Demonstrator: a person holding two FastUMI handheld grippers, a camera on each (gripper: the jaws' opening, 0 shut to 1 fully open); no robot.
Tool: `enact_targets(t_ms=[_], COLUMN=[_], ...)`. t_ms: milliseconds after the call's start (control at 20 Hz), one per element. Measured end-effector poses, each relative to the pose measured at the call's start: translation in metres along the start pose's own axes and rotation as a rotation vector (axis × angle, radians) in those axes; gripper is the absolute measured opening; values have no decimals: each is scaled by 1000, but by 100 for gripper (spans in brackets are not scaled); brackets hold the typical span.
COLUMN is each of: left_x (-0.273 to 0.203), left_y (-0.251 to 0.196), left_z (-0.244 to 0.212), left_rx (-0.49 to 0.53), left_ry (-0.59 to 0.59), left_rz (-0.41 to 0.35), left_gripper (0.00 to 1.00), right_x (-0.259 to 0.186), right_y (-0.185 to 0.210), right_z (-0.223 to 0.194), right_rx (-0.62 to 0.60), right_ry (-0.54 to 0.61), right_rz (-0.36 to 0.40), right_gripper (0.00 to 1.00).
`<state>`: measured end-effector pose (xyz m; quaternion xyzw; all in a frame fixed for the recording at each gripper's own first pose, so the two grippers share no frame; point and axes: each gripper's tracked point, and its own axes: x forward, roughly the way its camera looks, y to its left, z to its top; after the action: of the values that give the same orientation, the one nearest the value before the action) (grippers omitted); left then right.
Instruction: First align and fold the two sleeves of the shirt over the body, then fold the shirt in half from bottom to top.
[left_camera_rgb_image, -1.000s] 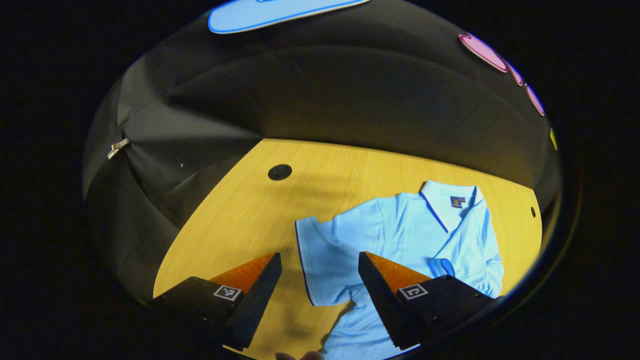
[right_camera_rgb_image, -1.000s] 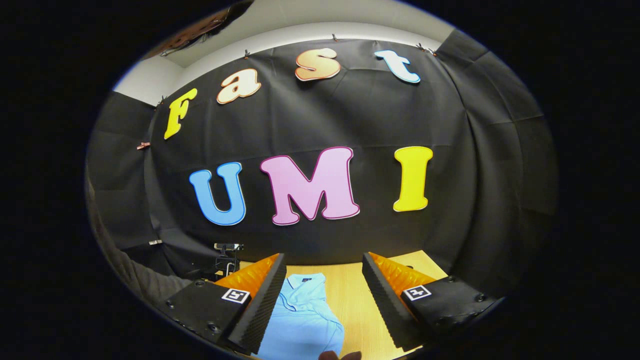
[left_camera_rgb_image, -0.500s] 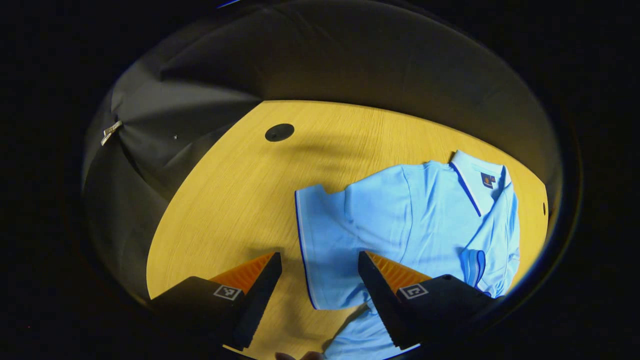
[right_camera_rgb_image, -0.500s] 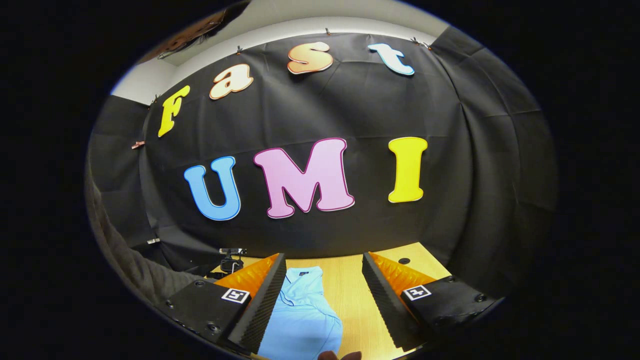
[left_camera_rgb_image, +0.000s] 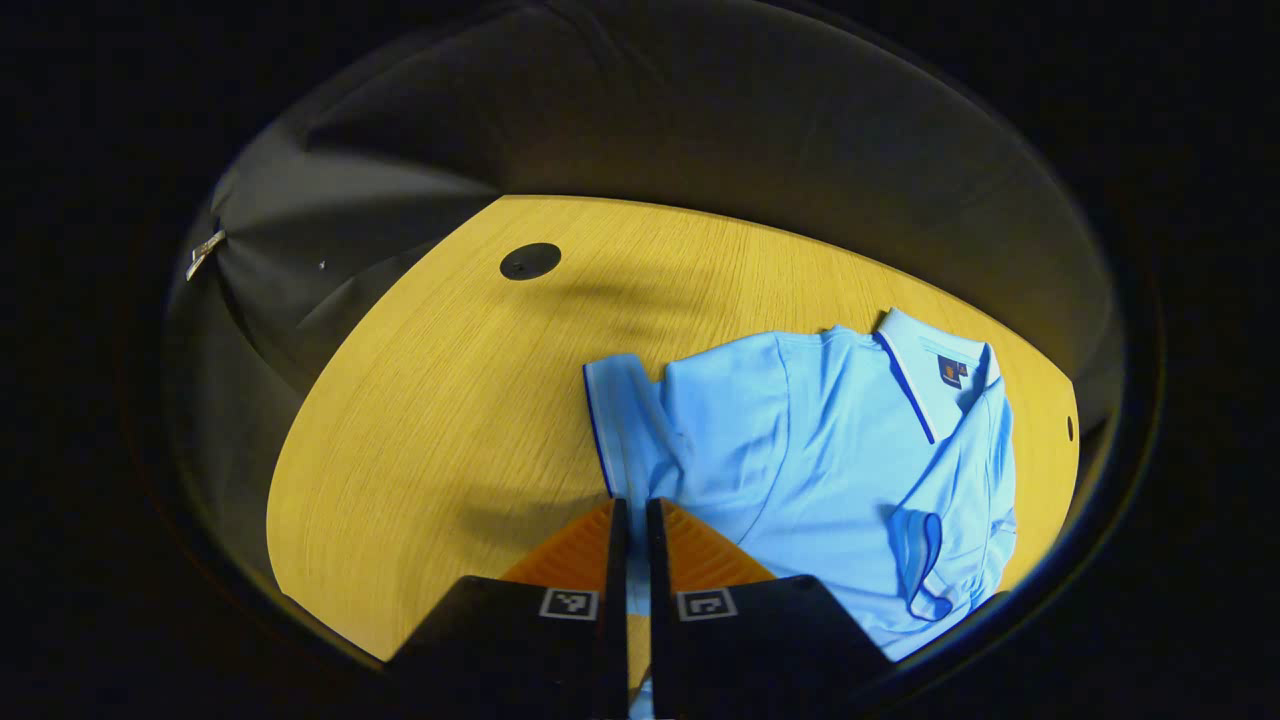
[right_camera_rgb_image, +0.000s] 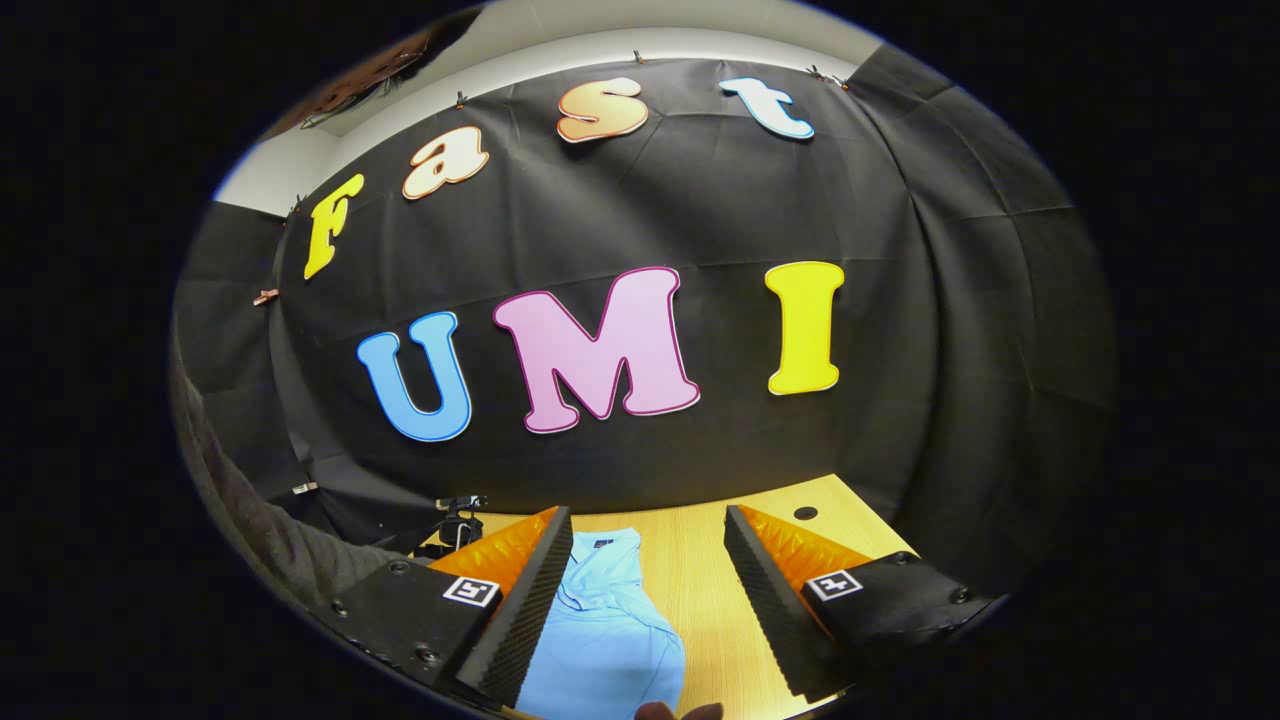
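Light-blue shirt (left_camera_rgb_image: 830, 450) lies rumpled on the wooden table (left_camera_rgb_image: 450, 400), left gripper (left_camera_rgb_image: 630, 520) fingers pinching its sleeve (left_camera_rgb_image: 625, 420), right gripper (right_camera_rgb_image: 648, 560) fingers spread.

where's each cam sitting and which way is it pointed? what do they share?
Left gripper view: rides the left gripper, tilted down at the wooden table and the blue shirt; its own fingers, closed on the sleeve edge.
Right gripper view: rides the right gripper, held nearly level, facing the booth wall; its own fingers, apart, and a grey-sleeved arm.
Shared: the shirt's collar and the table.
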<state>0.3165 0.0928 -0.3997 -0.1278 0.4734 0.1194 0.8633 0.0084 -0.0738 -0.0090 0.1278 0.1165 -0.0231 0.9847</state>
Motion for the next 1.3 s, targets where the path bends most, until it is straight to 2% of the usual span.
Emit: enact_targets(t_ms=[150, 200, 250, 400, 500, 700, 900, 1100, 1300], left_x=[0, -1, -2, -11, -24, -64, -106, -130, -135], left_y=[-2, -3, -3, -10, -24, -78, -146, -206, -243], left_z=[0, -1, -2, 9, 25, 47, 48, 21, -24], left_rx=[-11, -19, -24, -21, -13, 109, 219, 321, 454], left_ry=[-6, -6, -7, -60, -122, -243, -304, -308, -266], left_rz=[-28, -35, -37, -46, -79, -186, -309, -412, -455], left_gripper=[7, 2, 6, 6, 6, 6, 6, 6, 6], right_x=[0, 0, 0, 1, 2, 2, 1, -6, -10], right_y=[-1, -2, -3, -7, -8, -10, -14, -20, -26], right_z=[-2, -2, -3, -4, -5, -4, -4, -2, -3], right_rx=[-7, -5, -3, 12, 18, 27, 47, 43, 56], right_ry=[3, 4, 5, 10, 12, 6, 6, -1, 5], right_rz=[1, 1, -2, -3, -1, 7, 6, -1, -7], right_gripper=[95, 95, 95, 95, 95, 95, 95, 95, 95])
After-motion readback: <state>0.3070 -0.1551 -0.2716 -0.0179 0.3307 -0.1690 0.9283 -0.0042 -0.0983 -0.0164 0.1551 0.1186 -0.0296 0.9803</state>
